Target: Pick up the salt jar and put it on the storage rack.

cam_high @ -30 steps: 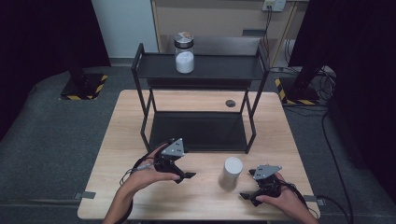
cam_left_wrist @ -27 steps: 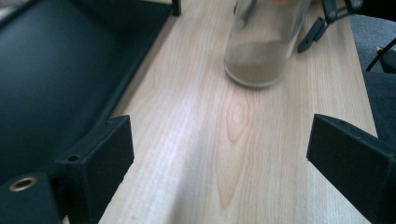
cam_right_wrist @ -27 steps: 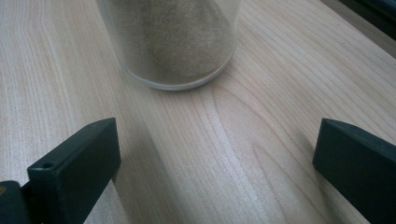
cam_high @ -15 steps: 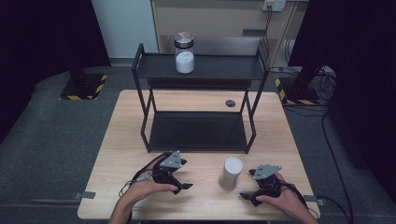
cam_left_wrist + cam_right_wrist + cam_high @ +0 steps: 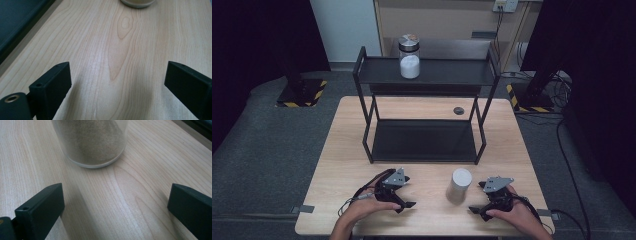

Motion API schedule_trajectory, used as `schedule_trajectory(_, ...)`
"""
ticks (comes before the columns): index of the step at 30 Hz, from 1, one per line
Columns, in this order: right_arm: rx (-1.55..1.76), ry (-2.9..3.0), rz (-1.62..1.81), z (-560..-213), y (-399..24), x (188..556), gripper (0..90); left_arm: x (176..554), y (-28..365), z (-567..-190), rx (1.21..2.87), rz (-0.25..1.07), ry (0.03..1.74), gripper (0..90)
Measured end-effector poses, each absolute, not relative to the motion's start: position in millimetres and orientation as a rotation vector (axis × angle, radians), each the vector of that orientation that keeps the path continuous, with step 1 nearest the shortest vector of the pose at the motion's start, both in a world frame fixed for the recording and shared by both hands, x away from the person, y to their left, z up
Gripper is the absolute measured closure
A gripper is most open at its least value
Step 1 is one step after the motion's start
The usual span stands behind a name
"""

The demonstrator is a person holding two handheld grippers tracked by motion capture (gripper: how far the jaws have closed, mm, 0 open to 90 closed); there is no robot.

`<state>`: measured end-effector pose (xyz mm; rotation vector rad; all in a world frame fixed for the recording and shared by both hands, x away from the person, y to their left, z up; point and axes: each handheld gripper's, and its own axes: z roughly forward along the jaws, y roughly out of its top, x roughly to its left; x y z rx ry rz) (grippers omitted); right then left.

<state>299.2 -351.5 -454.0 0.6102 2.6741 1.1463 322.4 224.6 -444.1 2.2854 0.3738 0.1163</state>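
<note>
Two jars, two grippers: rack first, then jar, then jaws.

Biggest thing is the black rack (image 5: 424, 115) at the back of the tabletop (image 5: 337, 165); a lidded jar of white powder (image 5: 409, 56) stands on its top shelf. W/ you, the jar (image 5: 459, 185) sits upright on the tabletop btwn your grippers, long axis vertical, top up, nearer the right gripper (image 5: 477, 211). Your left gripper (image 5: 404, 206) has dropped low to the tabletop since a sec ago, so I judge it's settling, not reaching. Both sets of jaws stand wide, nothing btwn them; right jaws face the jar base (image 5: 93, 147), just short of it.
</note>
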Motion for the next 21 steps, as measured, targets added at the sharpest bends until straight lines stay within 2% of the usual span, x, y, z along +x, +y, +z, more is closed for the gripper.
schedule_trajectory(21, 0.623, 2.668, 1.141, -453.8, -350.9, 297.0, 1.6, 319.7, 222.5, -451.1, 2.32, 0.149, 0.367, 2.7)
